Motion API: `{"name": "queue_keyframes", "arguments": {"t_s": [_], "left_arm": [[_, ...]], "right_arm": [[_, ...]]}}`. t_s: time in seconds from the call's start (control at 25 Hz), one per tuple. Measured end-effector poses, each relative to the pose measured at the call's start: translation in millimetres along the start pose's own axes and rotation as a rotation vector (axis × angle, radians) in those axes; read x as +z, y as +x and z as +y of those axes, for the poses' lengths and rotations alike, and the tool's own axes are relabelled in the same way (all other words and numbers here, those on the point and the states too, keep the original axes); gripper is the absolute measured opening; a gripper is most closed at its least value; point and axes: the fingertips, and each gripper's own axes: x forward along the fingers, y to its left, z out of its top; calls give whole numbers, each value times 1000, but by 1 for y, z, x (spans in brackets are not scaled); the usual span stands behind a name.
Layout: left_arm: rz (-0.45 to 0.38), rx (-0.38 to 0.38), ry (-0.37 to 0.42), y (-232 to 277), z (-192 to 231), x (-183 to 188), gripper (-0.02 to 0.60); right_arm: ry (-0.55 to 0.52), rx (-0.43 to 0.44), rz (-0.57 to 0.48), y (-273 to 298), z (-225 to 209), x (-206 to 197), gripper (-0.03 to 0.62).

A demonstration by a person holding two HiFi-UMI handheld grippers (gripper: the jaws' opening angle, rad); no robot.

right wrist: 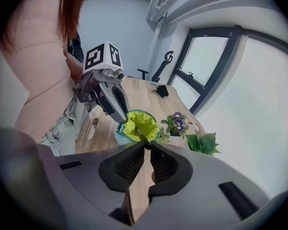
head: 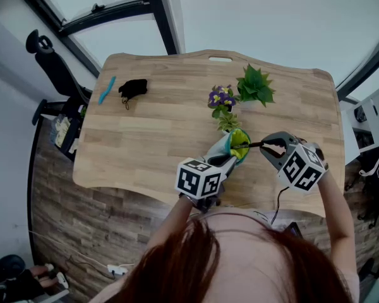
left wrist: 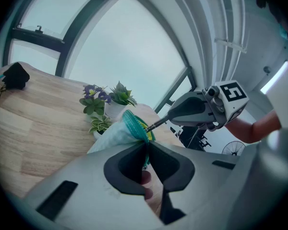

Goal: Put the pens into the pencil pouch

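Left gripper (left wrist: 146, 146) is pressed together, pinching the rim of the pencil pouch (left wrist: 116, 134), whose yellow-lined mouth gapes open just ahead of its jaws. Right gripper (right wrist: 146, 145) pinches a dark pen (right wrist: 144, 140) at its jaw tips, with the pen's far end poking into the pouch mouth directly in front of it. A blue pen (head: 107, 89) lies on the desk (head: 158, 131) well beyond the left gripper, beside a black item (head: 133, 88)

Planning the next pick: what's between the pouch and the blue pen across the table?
Head view: a small black object right beside the blue pen, then only bare wooden tabletop up to the pouch.
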Motion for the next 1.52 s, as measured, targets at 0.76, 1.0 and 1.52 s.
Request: {"name": "queue_keyframes", "arguments": {"t_s": [0.76, 1.0, 1.52], "left_arm": [[3, -2, -3, 0, 0, -5, 18], [5, 12, -9, -1, 4, -7, 18], [-19, 40, -29, -11, 16, -8, 20]], "right_arm": [[-77, 146, 105, 61, 19, 9, 39], [-81, 182, 135, 76, 26, 8, 41], [6, 81, 51, 70, 13, 27, 69]]}}
